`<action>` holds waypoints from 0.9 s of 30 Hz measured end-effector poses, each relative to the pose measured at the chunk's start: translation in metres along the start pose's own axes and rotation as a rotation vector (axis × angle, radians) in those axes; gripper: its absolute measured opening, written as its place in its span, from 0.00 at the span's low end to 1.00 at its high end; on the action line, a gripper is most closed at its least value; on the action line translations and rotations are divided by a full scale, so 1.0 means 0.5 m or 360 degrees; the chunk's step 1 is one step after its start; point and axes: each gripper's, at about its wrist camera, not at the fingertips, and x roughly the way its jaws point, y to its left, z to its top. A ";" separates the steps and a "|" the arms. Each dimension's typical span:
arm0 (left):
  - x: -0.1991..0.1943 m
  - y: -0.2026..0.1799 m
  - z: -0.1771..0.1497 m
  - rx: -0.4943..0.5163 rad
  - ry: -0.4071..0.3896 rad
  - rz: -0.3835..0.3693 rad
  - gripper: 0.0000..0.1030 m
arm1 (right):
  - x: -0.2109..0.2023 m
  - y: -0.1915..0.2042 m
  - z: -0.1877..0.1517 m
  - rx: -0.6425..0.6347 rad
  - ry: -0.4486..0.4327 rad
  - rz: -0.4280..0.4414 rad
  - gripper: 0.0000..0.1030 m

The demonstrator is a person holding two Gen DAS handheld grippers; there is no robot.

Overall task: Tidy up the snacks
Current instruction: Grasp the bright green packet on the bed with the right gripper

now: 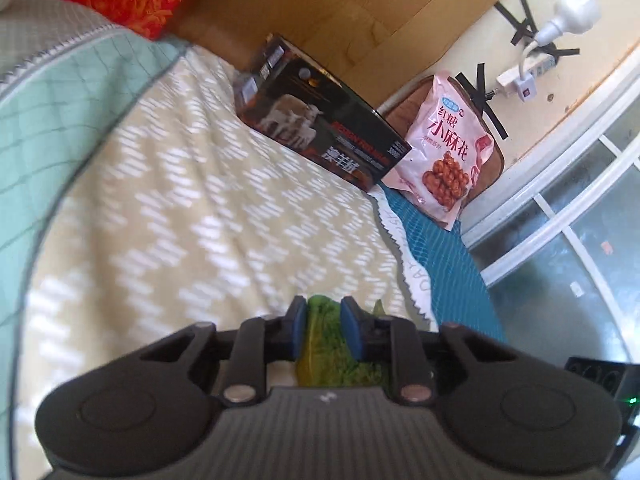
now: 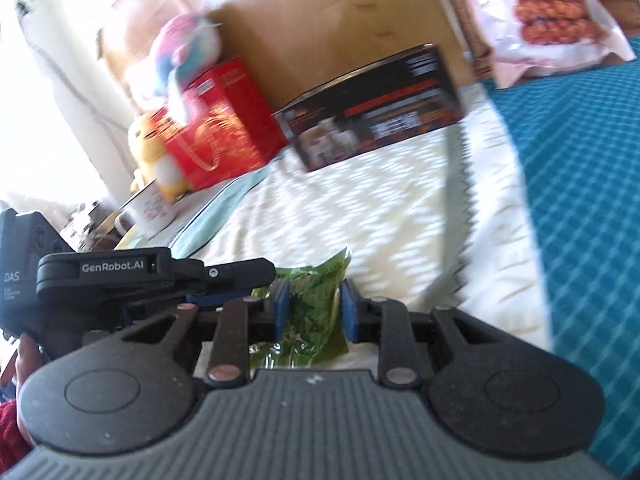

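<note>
A green snack packet [image 2: 308,312] is held between the blue pads [image 2: 347,312] of the right claw [image 2: 313,312], while the left claw [image 2: 224,280] is seen gripping the same packet from the left side. Beyond, on a bed spread with a cream zigzag quilt [image 2: 360,216], a black box [image 2: 372,116] is seen beside a red box [image 2: 220,128], with a pink snack bag [image 2: 548,16] propped at upper right above a teal blanket [image 2: 580,200].
</note>
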 end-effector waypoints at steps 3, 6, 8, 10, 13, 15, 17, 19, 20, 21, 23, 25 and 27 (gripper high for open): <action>-0.002 -0.033 -0.016 0.0157 -0.0055 0.0119 0.20 | -0.006 0.023 -0.009 -0.0118 -0.0029 -0.0047 0.35; 0.001 -0.066 -0.030 0.0325 -0.0086 0.0242 0.21 | -0.002 0.012 -0.006 -0.0095 -0.0029 -0.0030 0.37; -0.002 -0.075 -0.037 0.0377 -0.0098 0.0280 0.22 | -0.003 0.009 -0.007 -0.0084 -0.0033 -0.0028 0.37; -0.004 -0.074 -0.039 0.0384 -0.0103 0.0287 0.22 | -0.003 0.012 -0.011 -0.0097 -0.0037 -0.0036 0.38; -0.006 -0.072 -0.039 0.0375 -0.0106 0.0281 0.22 | -0.002 0.023 -0.014 -0.0136 -0.0040 -0.0049 0.40; -0.006 -0.073 -0.040 0.0378 -0.0108 0.0283 0.23 | -0.003 0.026 -0.016 -0.0163 -0.0044 -0.0062 0.41; -0.006 -0.075 -0.042 0.0388 -0.0110 0.0287 0.24 | -0.002 0.029 -0.017 -0.0186 -0.0044 -0.0068 0.44; -0.007 -0.076 -0.042 0.0394 -0.0112 0.0288 0.25 | -0.001 0.032 -0.018 -0.0210 -0.0043 -0.0076 0.45; -0.007 -0.076 -0.042 0.0394 -0.0112 0.0286 0.26 | -0.001 0.032 -0.019 -0.0216 -0.0042 -0.0078 0.45; -0.007 -0.075 -0.043 0.0393 -0.0113 0.0284 0.27 | 0.000 0.031 -0.018 -0.0216 -0.0041 -0.0077 0.45; -0.008 -0.075 -0.042 0.0392 -0.0112 0.0279 0.27 | -0.001 0.029 -0.018 -0.0207 -0.0038 -0.0071 0.45; -0.009 -0.074 -0.042 0.0394 -0.0111 0.0276 0.28 | -0.002 0.027 -0.017 -0.0200 -0.0033 -0.0064 0.45; -0.009 -0.075 -0.042 0.0394 -0.0110 0.0275 0.28 | -0.005 0.023 -0.018 -0.0185 -0.0028 -0.0050 0.45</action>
